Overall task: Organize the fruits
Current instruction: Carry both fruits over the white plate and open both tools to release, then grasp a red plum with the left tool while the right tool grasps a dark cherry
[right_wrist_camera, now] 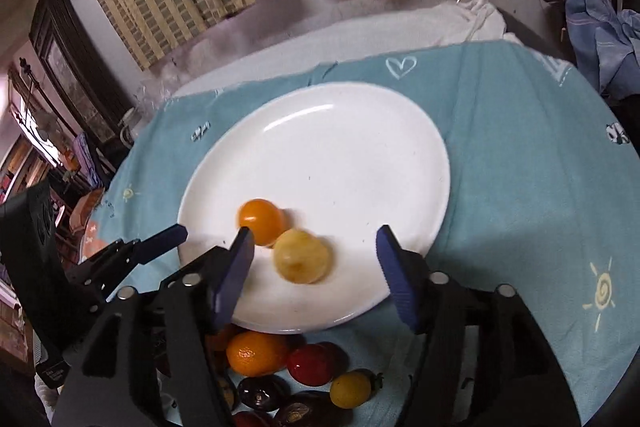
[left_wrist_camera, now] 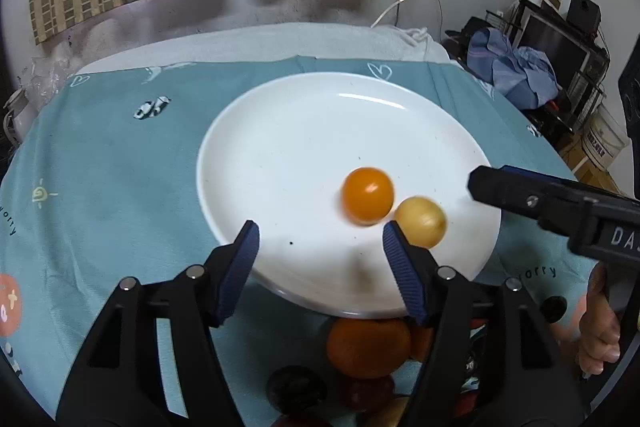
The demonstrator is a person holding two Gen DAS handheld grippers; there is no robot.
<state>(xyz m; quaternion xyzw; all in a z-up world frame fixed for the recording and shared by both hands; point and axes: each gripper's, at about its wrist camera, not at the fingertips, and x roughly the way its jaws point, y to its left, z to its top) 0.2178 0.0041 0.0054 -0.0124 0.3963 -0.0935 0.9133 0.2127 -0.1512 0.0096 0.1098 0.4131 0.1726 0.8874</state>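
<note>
Bench draped in a teal printed cloth (left_wrist_camera: 120,167). White plate (left_wrist_camera: 280,147) sits on the cloth, ahead of both claws. Left claw (left_wrist_camera: 320,259) spread wide over the plate's near rim, nothing between its blue pads. Right claw (right_wrist_camera: 312,263) likewise wide apart and holding nothing; its tip enters the left wrist view from the right. On the plate: an orange cherry tomato (left_wrist_camera: 368,195) and a pale yellow one (left_wrist_camera: 421,222), touching, the yellow one nearer the right claw's left finger. Behind the claws, off the plate's near edge, a loose pile: small orange (right_wrist_camera: 256,353), red cherry tomato (right_wrist_camera: 310,363), yellow cherry tomato (right_wrist_camera: 351,389), dark dates (right_wrist_camera: 260,393).
</note>
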